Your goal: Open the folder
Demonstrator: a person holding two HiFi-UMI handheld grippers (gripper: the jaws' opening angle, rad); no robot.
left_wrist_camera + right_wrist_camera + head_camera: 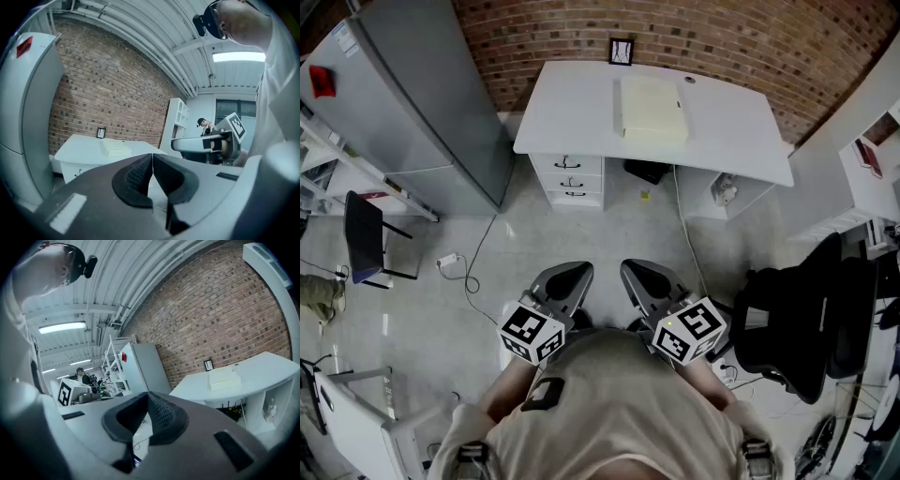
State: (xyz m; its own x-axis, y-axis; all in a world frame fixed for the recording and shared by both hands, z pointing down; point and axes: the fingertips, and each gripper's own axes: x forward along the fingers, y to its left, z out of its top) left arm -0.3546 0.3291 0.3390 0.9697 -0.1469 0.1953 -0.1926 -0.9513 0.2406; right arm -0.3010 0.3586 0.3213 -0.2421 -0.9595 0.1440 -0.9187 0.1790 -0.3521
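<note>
Head view, gripper views. The brick wall (pixel 722 37) is running across the far side of the room, and a tall grey fridge (pixel 422 103) is standing against it at the left. A white desk (pixel 731 122) is sitting in front of the wall, with a black office chair (pixel 797 319) standing well apart from it at the right.

I am holding both grippers low and close to the body, well short of the desk and pointing roughly level toward it. The left gripper (pixel 567 277) is showing its jaws pressed together with nothing between them. The right gripper (pixel 645 277) is likewise showing its jaws meeting at the tips and empty.

The folder (pixel 652 108), cream-coloured and closed, is lying flat near the middle of the desk top. Its long axis is running from the desk's front edge toward the wall, and one short end is pointing at me. I cannot tell on which side its spine is lying. A small black picture frame (pixel 621 51) is standing upright at the back edge of the desk, just beyond the folder.
</note>
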